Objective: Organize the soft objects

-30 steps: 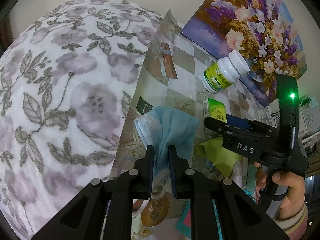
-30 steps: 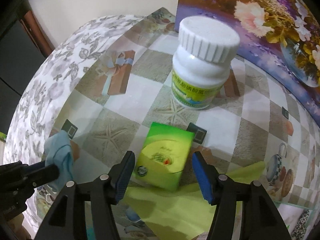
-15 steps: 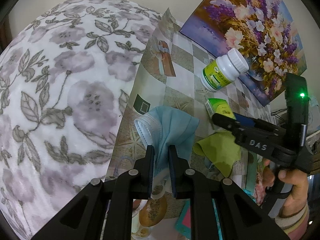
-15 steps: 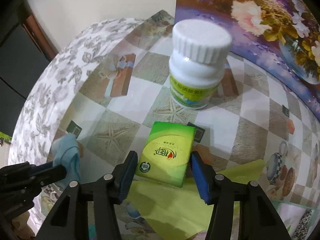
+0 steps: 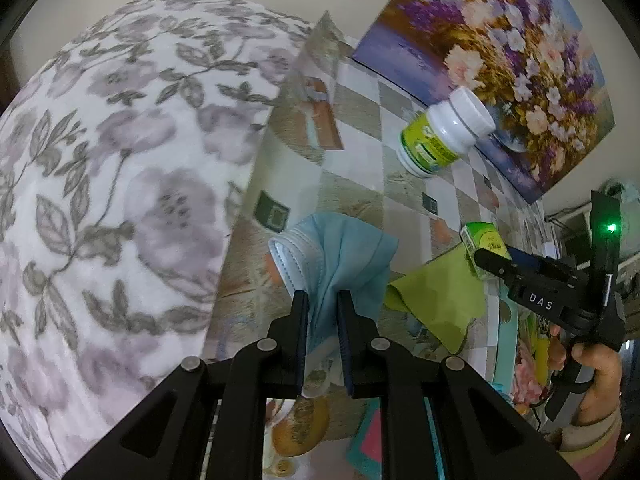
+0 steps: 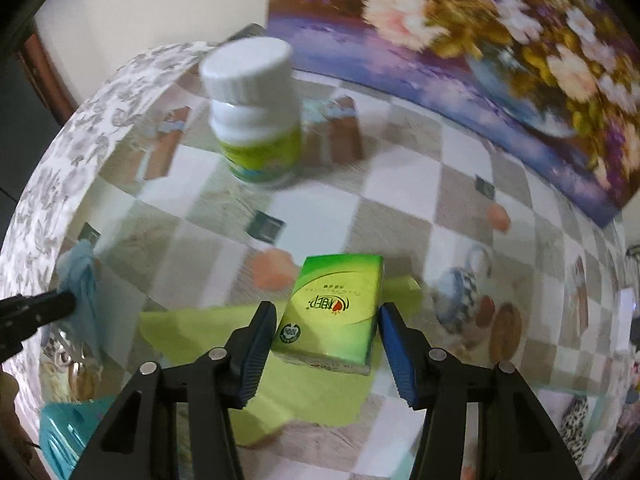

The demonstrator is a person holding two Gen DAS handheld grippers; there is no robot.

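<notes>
My left gripper (image 5: 322, 294) is shut on a blue face mask (image 5: 344, 248), which bunches up above its fingertips over the table's left edge. The mask (image 6: 82, 280) and the left gripper (image 6: 60, 304) also show at the left of the right wrist view. My right gripper (image 6: 328, 312) grips a green tissue pack (image 6: 336, 308) by its sides, held tilted just above a yellow-green cloth (image 6: 192, 332) that lies flat on the table. In the left wrist view the right gripper (image 5: 496, 260) holds the pack (image 5: 482, 240) past the cloth (image 5: 440, 304), with a hand on its handle.
A white pill bottle (image 6: 256, 120) with a green label stands behind the pack on the checkered tablecloth (image 6: 400, 184). A flower painting (image 6: 480, 40) leans along the back. A floral blanket (image 5: 100, 200) borders the table's left side. A teal basket (image 6: 64, 428) sits at the front left.
The right gripper's jaws narrowed onto the tissue pack and carried it to the right, away from the bottle and over the cloth. The left gripper kept still with the mask.
</notes>
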